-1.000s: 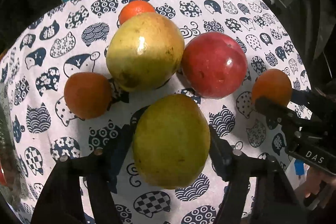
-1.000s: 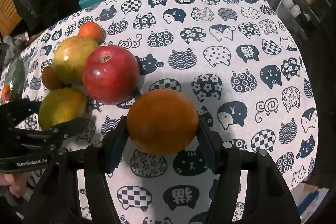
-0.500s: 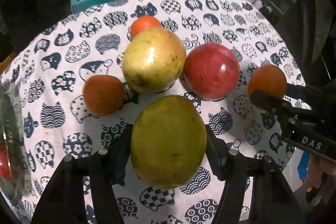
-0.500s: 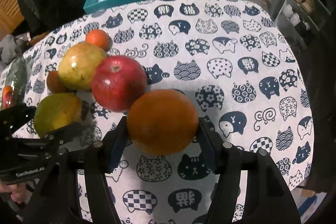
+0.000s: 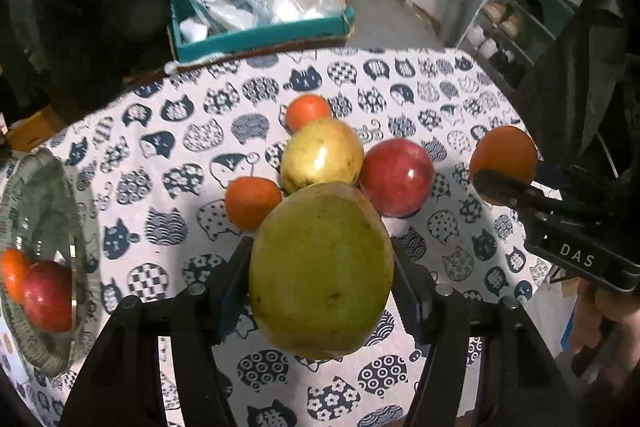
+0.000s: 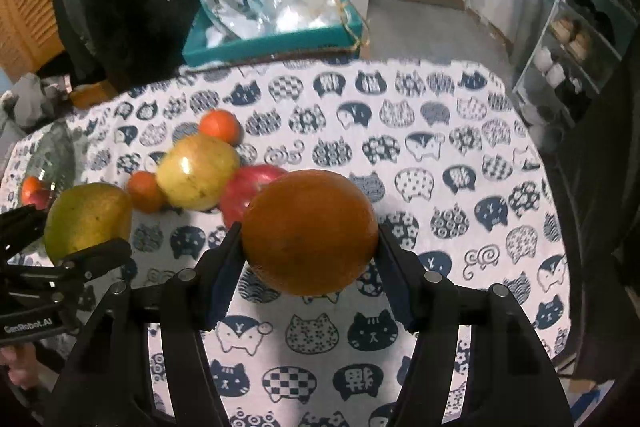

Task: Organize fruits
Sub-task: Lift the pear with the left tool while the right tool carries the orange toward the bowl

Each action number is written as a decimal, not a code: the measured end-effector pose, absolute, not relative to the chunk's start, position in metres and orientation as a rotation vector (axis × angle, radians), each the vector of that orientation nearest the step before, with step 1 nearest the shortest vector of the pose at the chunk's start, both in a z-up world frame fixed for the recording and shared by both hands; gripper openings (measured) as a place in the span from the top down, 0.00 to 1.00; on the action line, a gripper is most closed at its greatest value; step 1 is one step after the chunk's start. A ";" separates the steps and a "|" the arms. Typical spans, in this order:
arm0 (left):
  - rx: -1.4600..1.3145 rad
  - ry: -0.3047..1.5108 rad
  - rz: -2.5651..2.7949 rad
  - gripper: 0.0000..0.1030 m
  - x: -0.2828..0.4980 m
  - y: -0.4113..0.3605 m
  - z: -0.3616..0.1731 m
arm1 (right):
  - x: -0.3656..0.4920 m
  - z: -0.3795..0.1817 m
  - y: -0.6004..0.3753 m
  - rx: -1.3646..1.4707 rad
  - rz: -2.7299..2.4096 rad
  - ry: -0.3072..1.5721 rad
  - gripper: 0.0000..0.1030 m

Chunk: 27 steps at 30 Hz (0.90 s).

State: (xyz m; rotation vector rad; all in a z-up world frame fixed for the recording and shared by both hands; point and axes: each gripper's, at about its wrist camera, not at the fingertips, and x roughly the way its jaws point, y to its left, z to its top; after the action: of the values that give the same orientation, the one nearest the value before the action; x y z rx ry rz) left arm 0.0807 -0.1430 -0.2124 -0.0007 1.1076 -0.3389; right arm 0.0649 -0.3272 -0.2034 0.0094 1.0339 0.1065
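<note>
Mango (image 5: 322,267) at frame centre, heavy and slick, clamped in my left gripper (image 5: 322,281); right gripper (image 6: 310,257) squeezes orange (image 6: 310,231) mid-body.

The left gripper (image 5: 322,273), a black two-finger tool with blue pads, is clamped on a large green-yellow mango (image 5: 322,269), its fingers pressing the fruit's left and right flanks and holding it lifted above the cat-patterned tablecloth (image 5: 160,163). In the right wrist view this gripper (image 6: 86,227) enters from the left edge, with a bit of the person's left hand (image 6: 18,373) showing beneath it. The right gripper (image 6: 310,233), of the same black build, is closed on a round orange (image 6: 310,231), likewise raised off the cloth. In the left wrist view it (image 5: 502,161) reaches in from the right, and the person's right hand (image 5: 608,327) grips its handle.
</note>
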 end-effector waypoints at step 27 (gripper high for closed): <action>-0.074 0.845 -0.273 0.37 0.045 -0.079 -0.105 | 0.042 -0.100 -0.284 -0.016 0.202 0.789 0.38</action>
State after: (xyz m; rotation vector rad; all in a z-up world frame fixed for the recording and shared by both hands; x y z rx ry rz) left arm 0.0448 -0.0788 -0.1048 -0.0740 0.8453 -0.2727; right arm 0.0418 -0.2836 -0.0997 -0.0155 0.7887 0.2017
